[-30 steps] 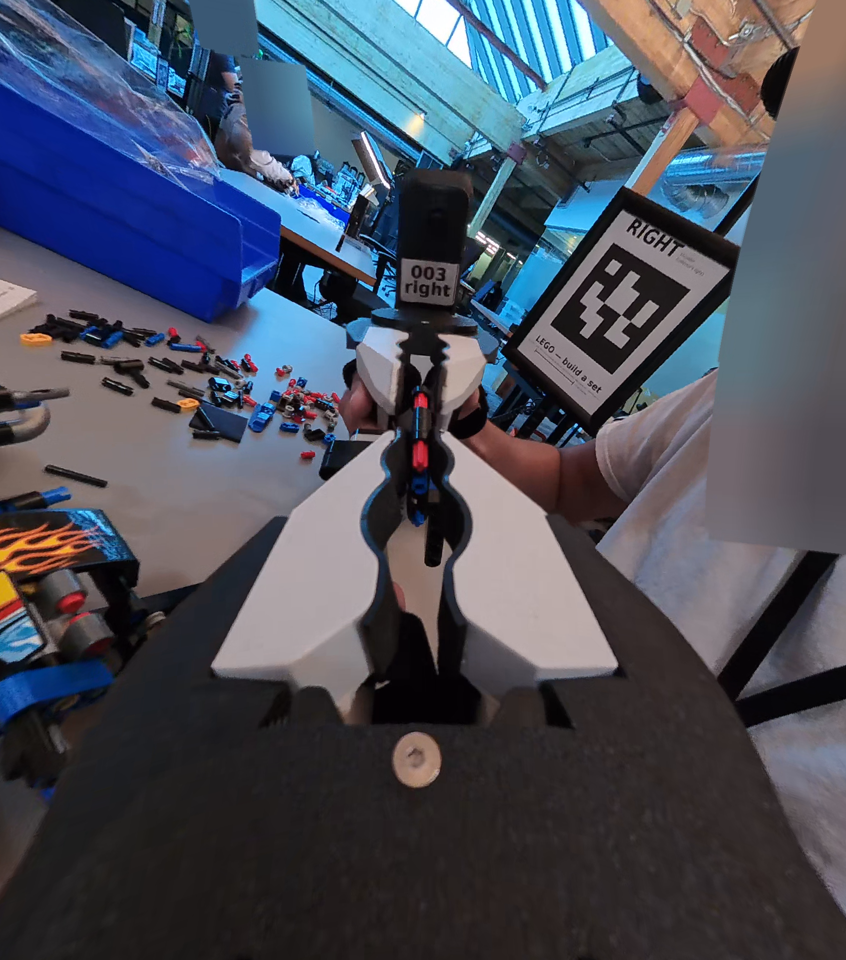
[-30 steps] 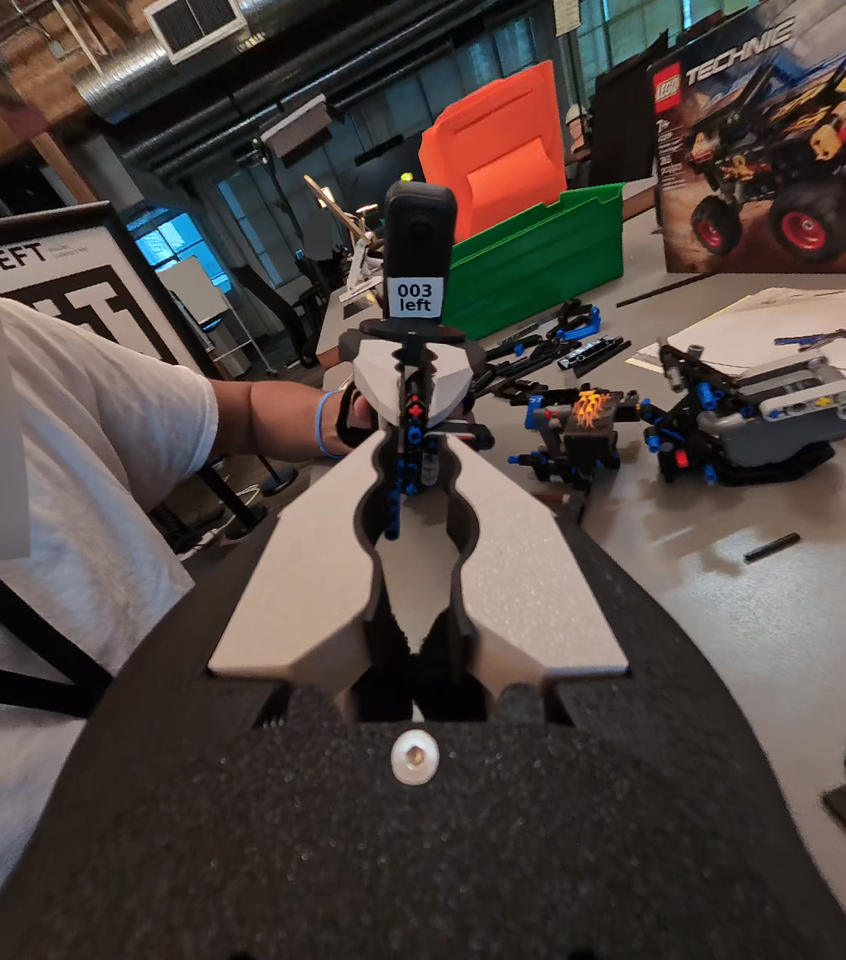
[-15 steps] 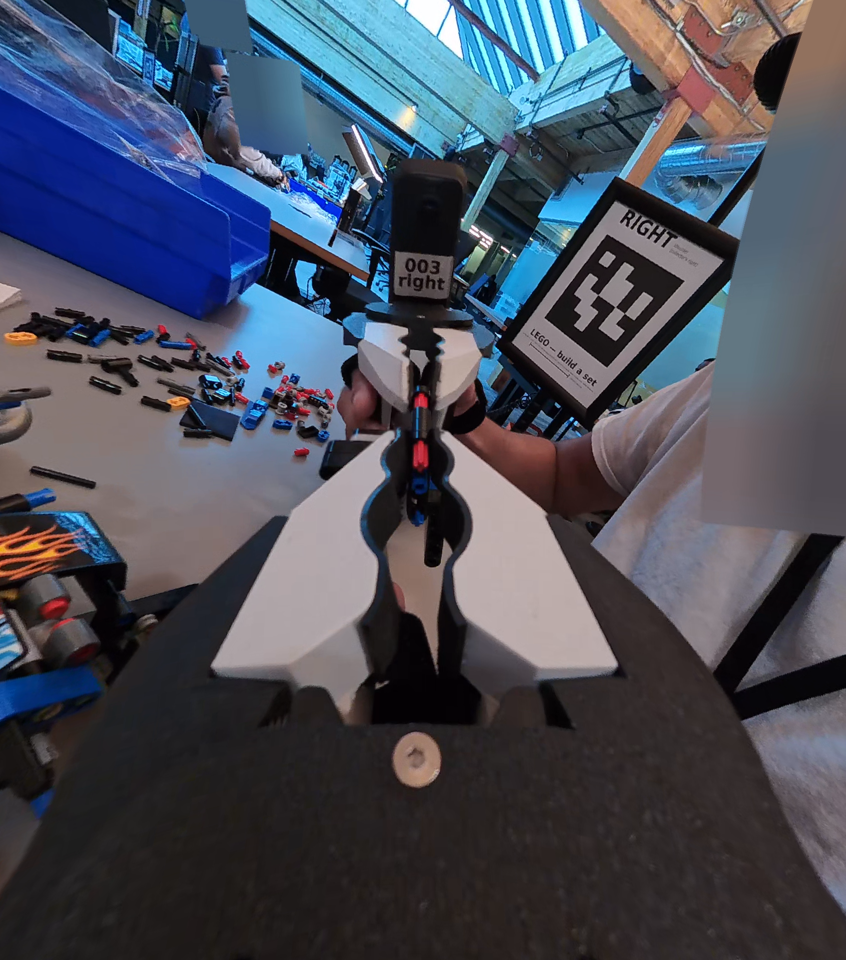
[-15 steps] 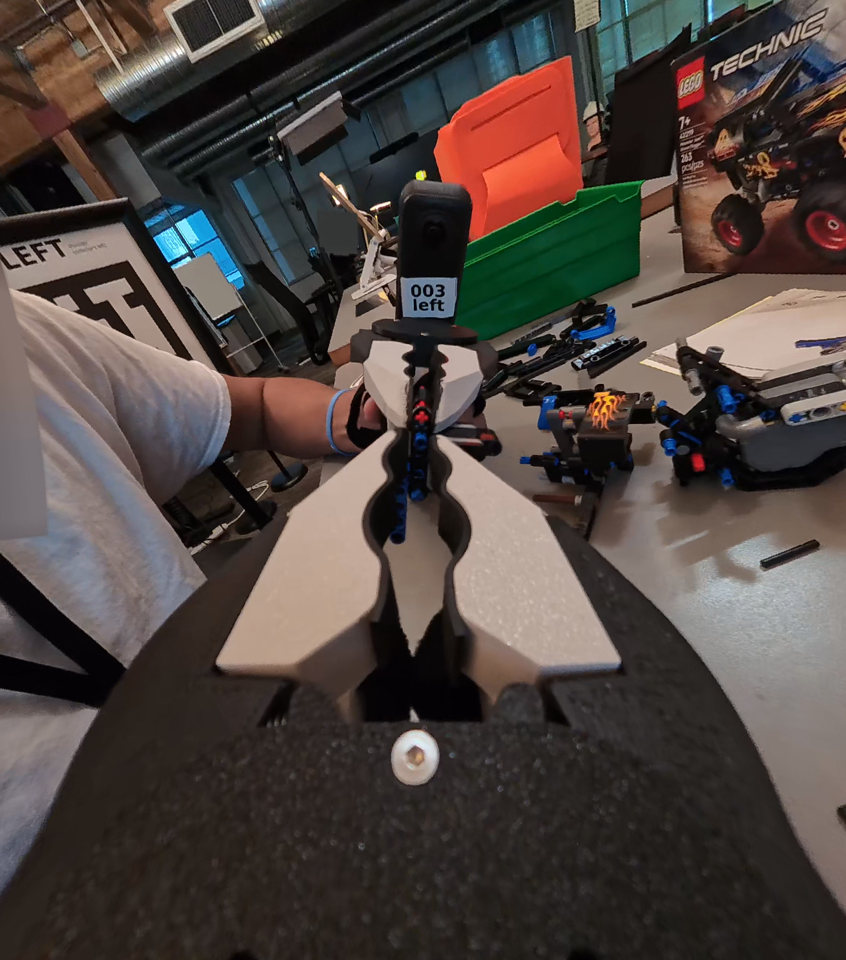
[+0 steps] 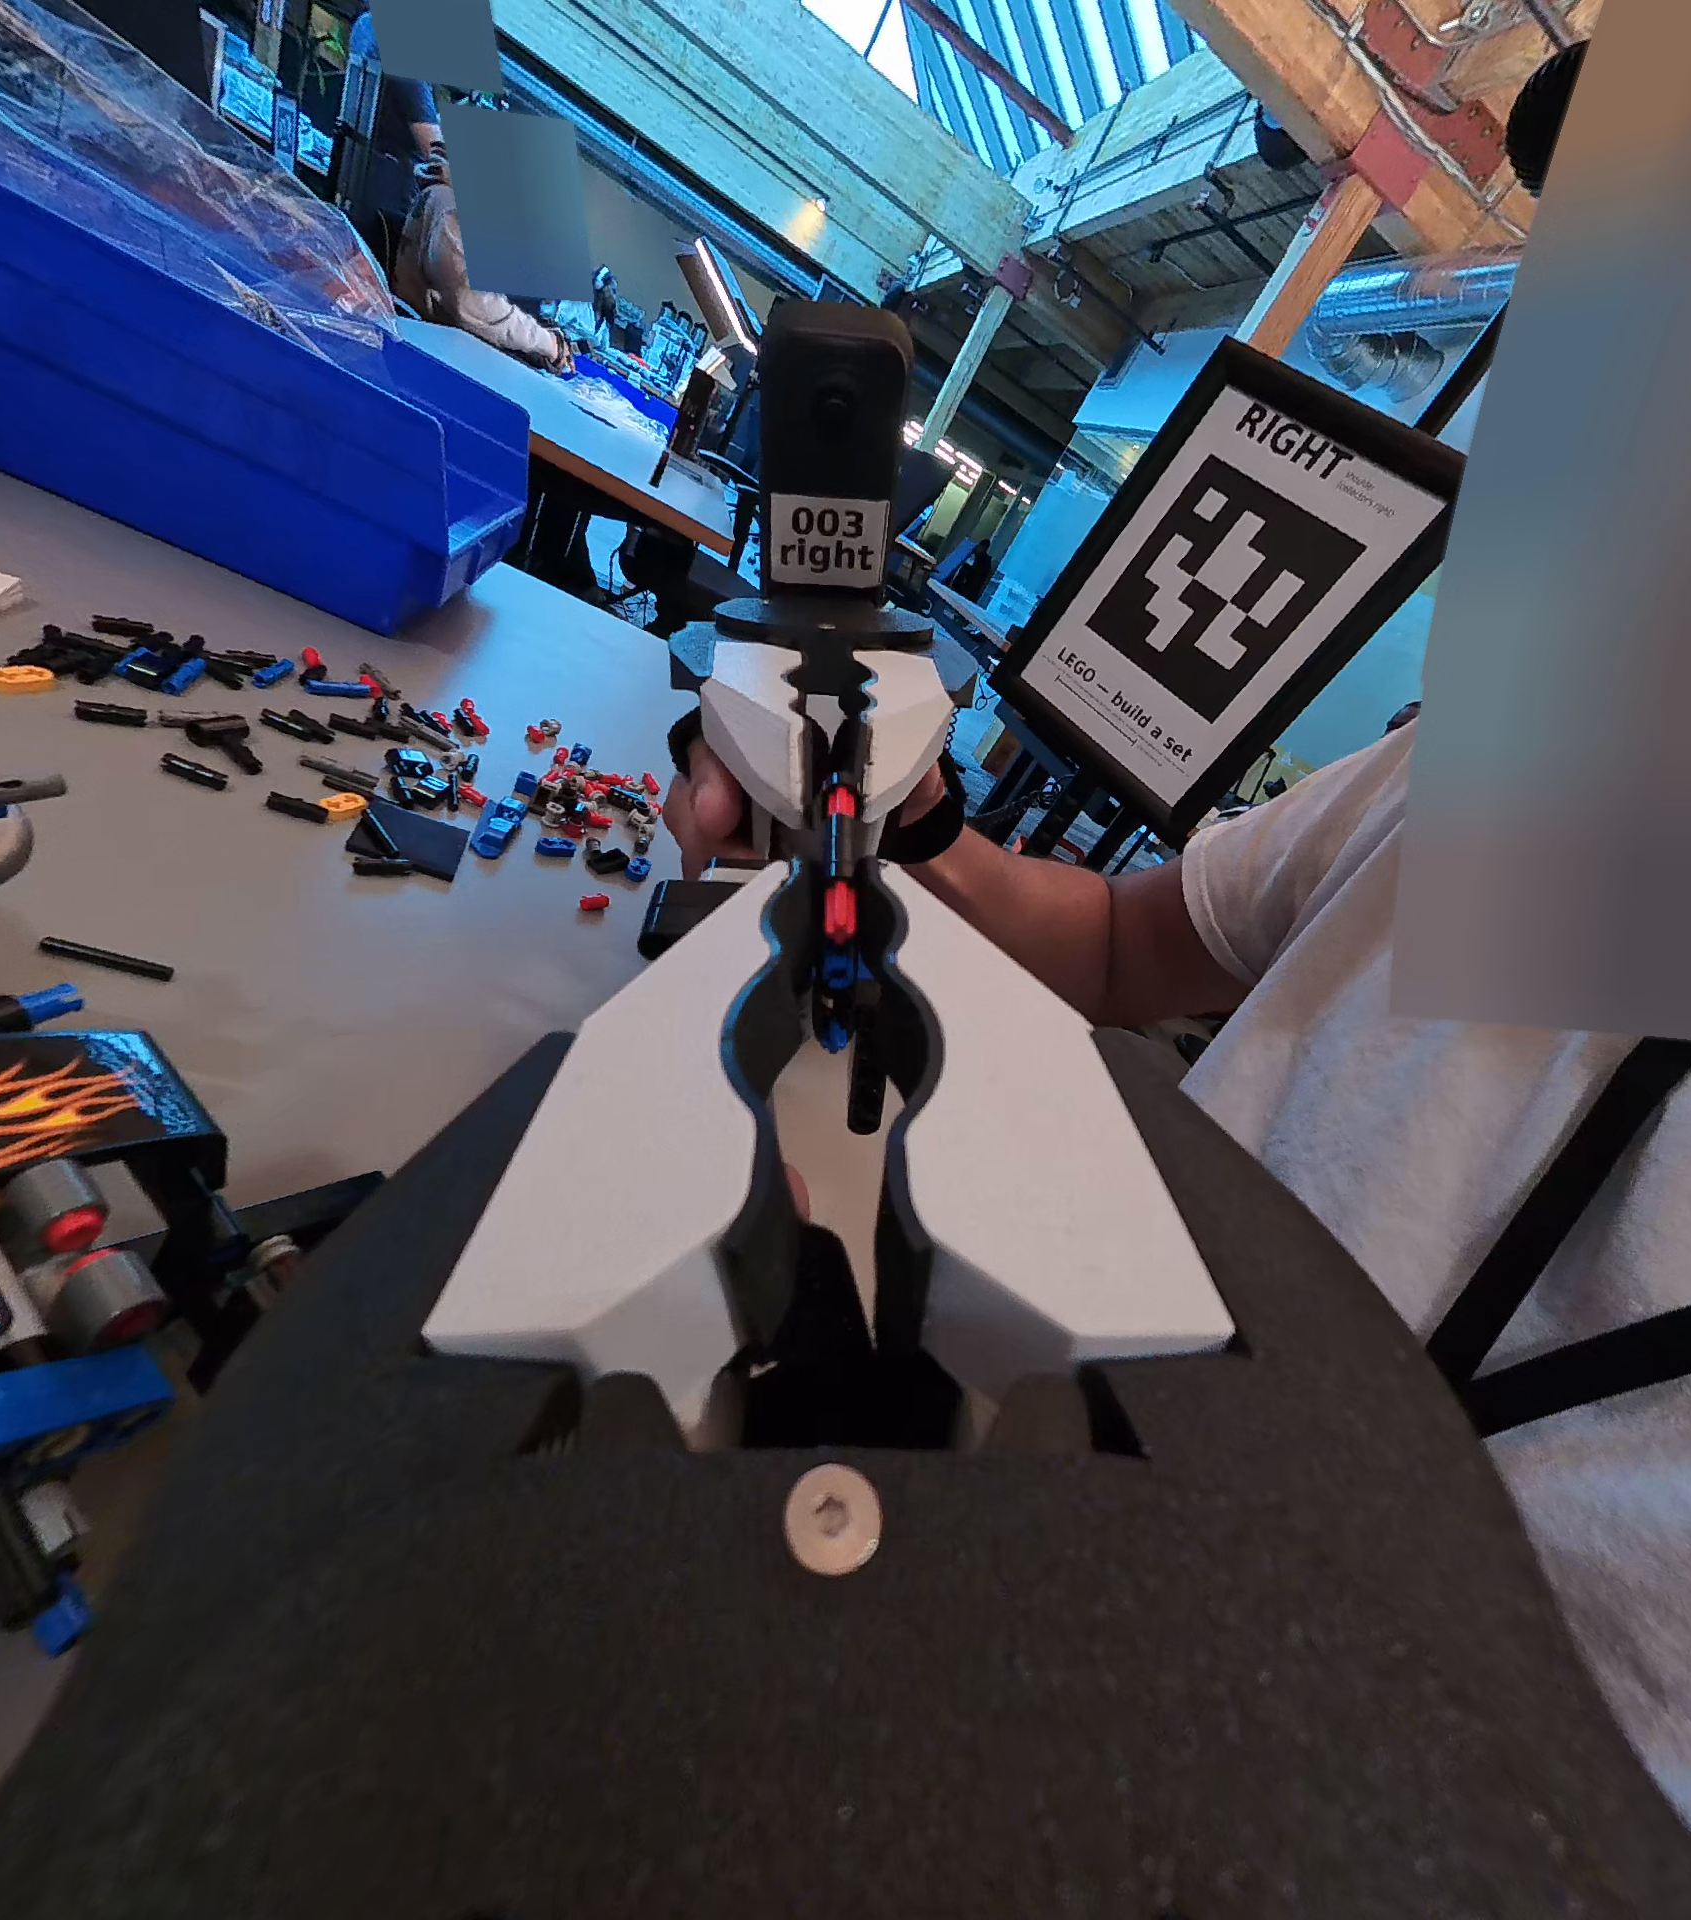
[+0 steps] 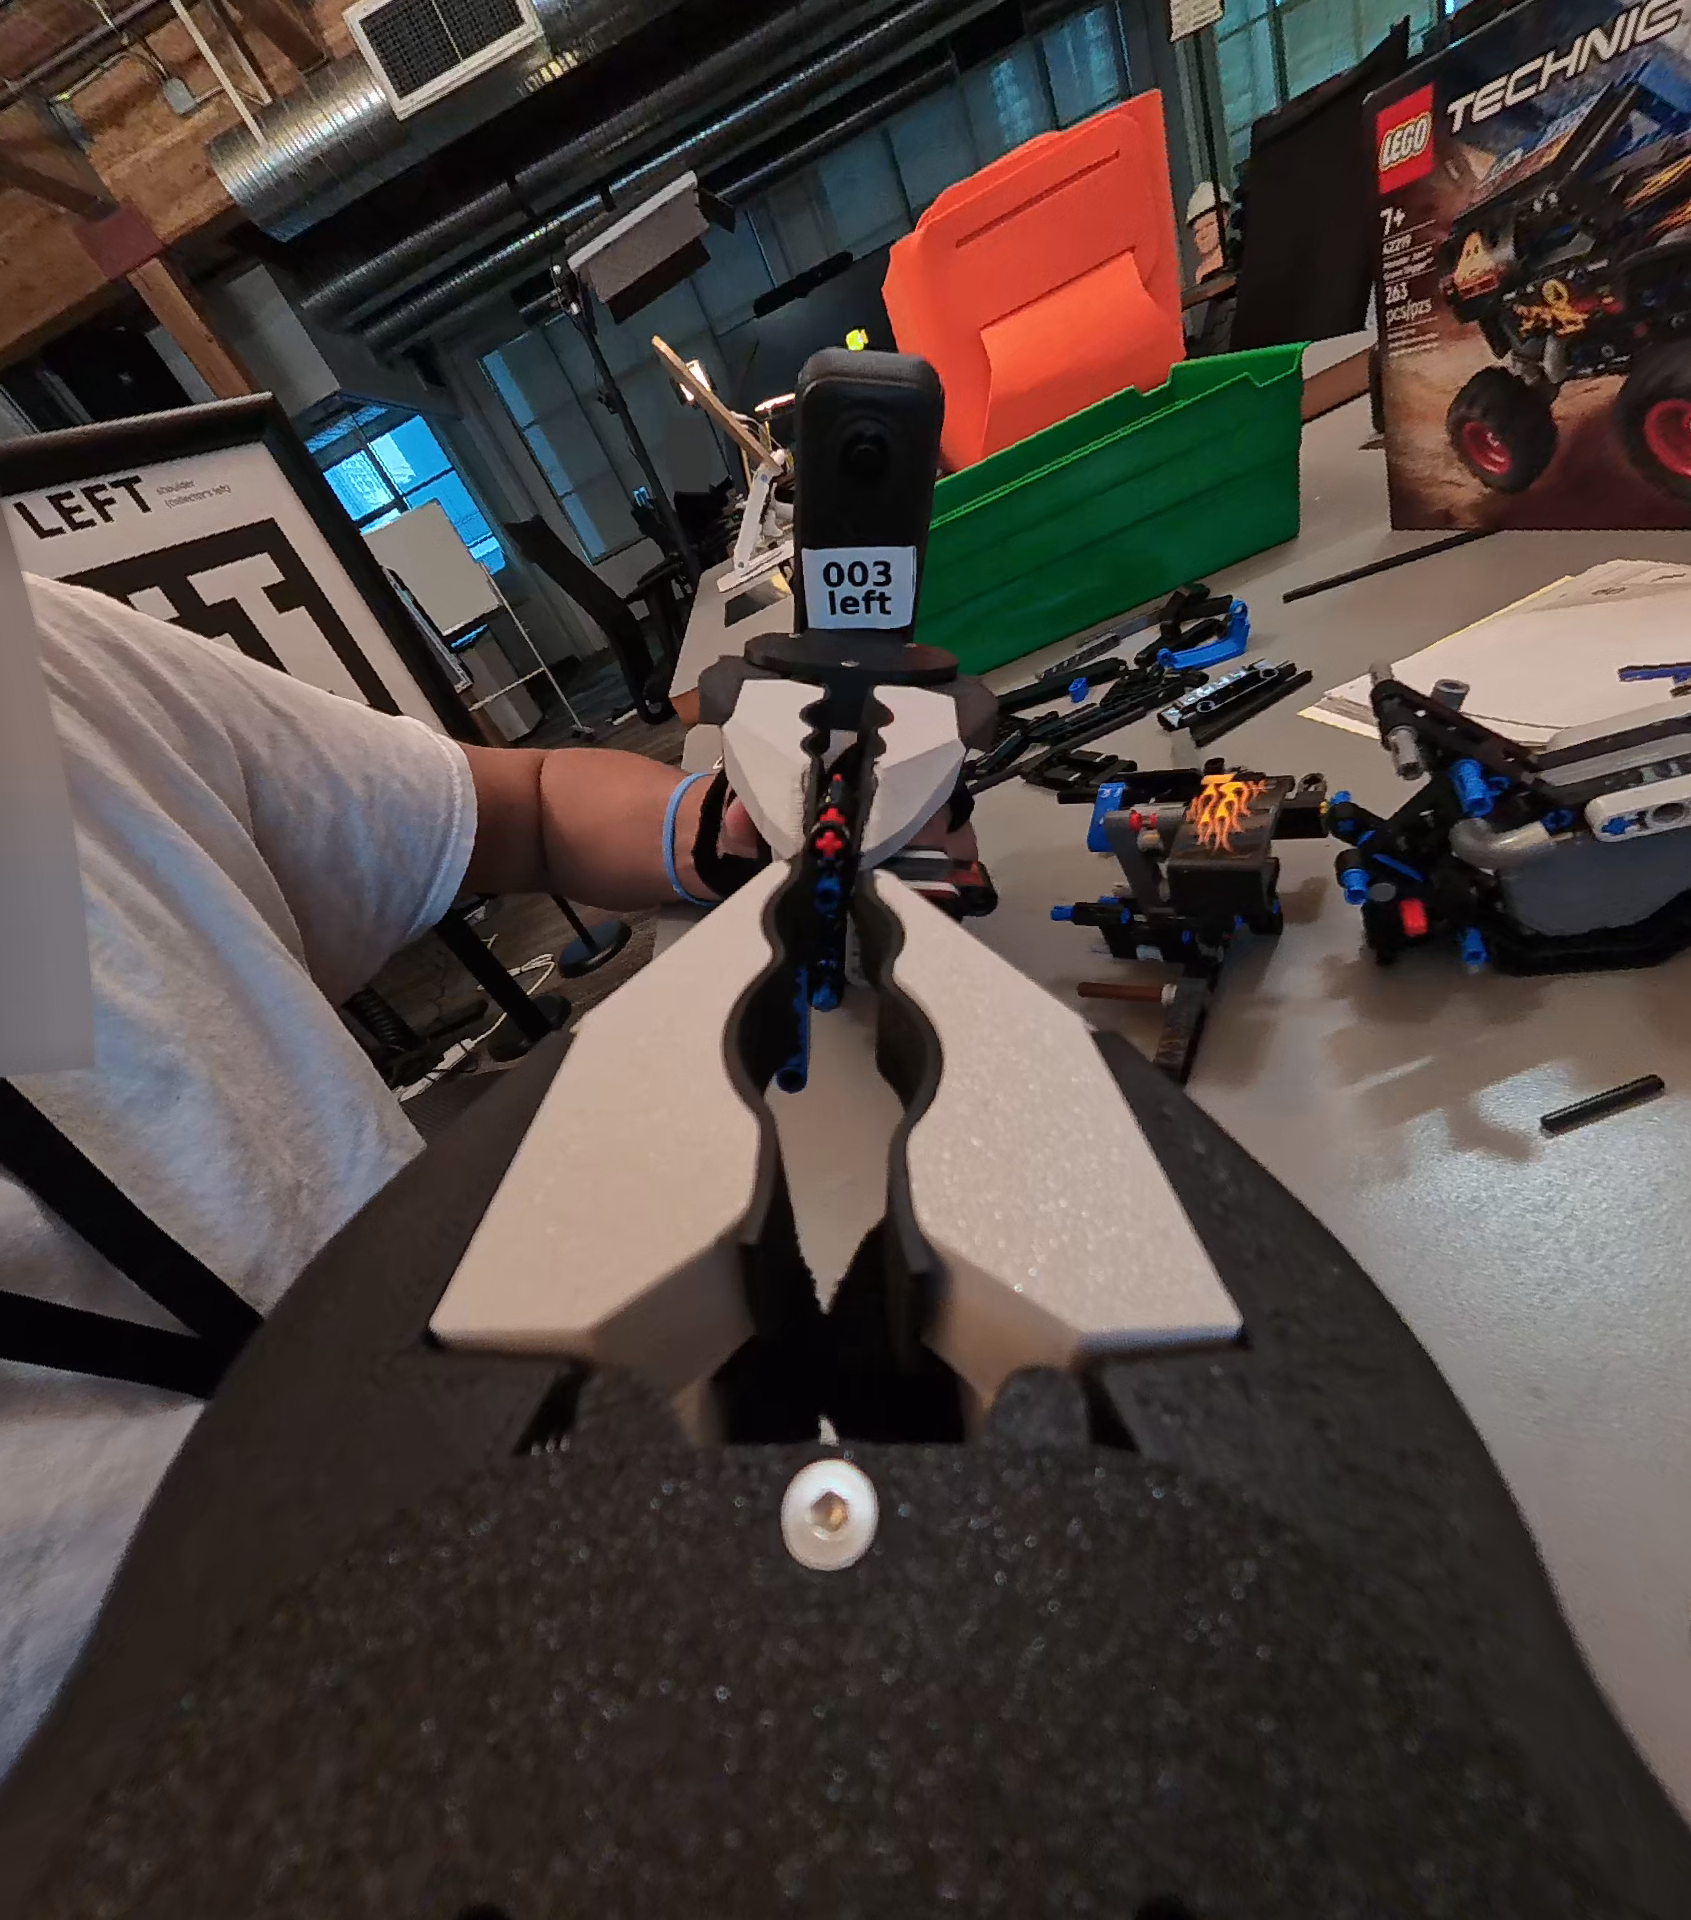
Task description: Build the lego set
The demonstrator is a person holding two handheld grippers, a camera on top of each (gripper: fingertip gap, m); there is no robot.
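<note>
A long black Lego beam [image 5: 863, 1081] with red and blue pins is held in the air between the two grippers, which face each other tip to tip. My left gripper [image 5: 825, 883] is shut on one end of it. My right gripper [image 5: 825, 727] is shut on the other end. In the right wrist view the same beam [image 6: 825, 935] runs from my right gripper [image 6: 833, 883] to the left gripper [image 6: 836, 748] beyond it. The beam's middle is hidden by the fingers.
Loose small pieces [image 5: 508, 769] lie on the grey table [image 5: 321, 987] before a blue bin [image 5: 197, 416]. A flame-decorated sub-assembly [image 5: 10, 1122] sits near left. A grey chassis [image 6: 1599, 831], a set box [image 6: 1599, 260], a green bin [image 6: 1111, 499] and a booklet [image 6: 1599, 644] stand right. Only a small space, under 4 cm, lies between the two pairs of fingers.
Both grippers stay shut on the beam. The pair has drifted slightly over the table, so the background shifts a little. Nothing was taken up or let go.
</note>
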